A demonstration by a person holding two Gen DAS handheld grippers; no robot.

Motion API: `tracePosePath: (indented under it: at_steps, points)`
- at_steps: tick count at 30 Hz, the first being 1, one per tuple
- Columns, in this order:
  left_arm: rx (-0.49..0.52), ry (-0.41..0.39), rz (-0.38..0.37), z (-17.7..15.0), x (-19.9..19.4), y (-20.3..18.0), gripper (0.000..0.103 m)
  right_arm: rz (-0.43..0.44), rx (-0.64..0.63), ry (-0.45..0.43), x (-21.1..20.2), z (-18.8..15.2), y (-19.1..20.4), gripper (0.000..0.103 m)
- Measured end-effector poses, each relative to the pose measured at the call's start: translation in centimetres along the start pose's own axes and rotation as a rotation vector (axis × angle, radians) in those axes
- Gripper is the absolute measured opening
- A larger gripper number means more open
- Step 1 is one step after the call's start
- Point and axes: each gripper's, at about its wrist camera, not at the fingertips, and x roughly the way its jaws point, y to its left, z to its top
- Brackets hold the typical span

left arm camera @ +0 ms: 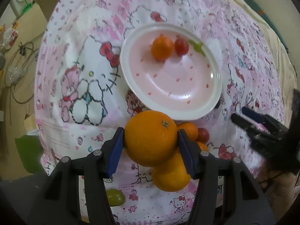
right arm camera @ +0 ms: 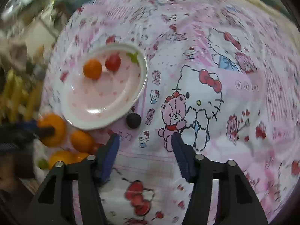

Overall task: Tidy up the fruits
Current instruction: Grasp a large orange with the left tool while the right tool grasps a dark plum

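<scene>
The left gripper (left arm camera: 150, 137) points steeply down at the worktop (left arm camera: 56, 135), which is covered by a pink and white cartoon-print cloth (left arm camera: 90, 86). Its blue-padded fingers (left arm camera: 116, 150) are pressed against both sides of a large orange (left arm camera: 151, 137), gripping it with the stem end turned up. Directly under and behind that fruit lies a loose cluster: a second large orange (left arm camera: 171, 176), a smaller orange fruit (left arm camera: 188, 130) and a small red fruit (left arm camera: 202, 135), all close together on the cloth. A green fruit (left arm camera: 115, 197) lies a little apart, towards the near edge of the worktop.

Just beyond the cluster sits a pink dish with a white rim (left arm camera: 131, 78). Inside it, on its far side, a small orange fruit (left arm camera: 162, 46) and a small red fruit (left arm camera: 181, 46) lie touching.

The right gripper (right arm camera: 145, 144) hovers over bare cloth beside the dish, its fingers (right arm camera: 110, 155) apart with nothing between them. A small dark round fruit (right arm camera: 133, 121) lies on the cloth just outside the dish's rim, ahead of the fingers. This view is motion-blurred.
</scene>
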Motion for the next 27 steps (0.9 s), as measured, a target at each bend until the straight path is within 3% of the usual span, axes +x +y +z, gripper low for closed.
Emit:
tracePosePath:
  at_steps: [7, 14, 19, 27]
  points:
    - [-0.016, -0.03, 0.004, 0.7, -0.8, 0.9, 0.053, -0.092, -0.234, -0.01, 2.6, 0.5, 2.9, 0.044]
    - [-0.038, -0.037, -0.005, 0.9, -1.0, 2.0, 0.053, -0.13, -0.346, -0.018, 4.7, 1.3, 4.4, 0.042]
    - [-0.054, -0.039, 0.001, 1.1, -1.1, 2.5, 0.053, -0.112, -0.368, 0.002, 5.4, 1.3, 4.6, 0.024]
    - [-0.073, -0.06, 0.005, 1.4, -1.5, 2.8, 0.053, -0.089, -0.312, 0.012, 4.3, 1.5, 3.8, 0.023]
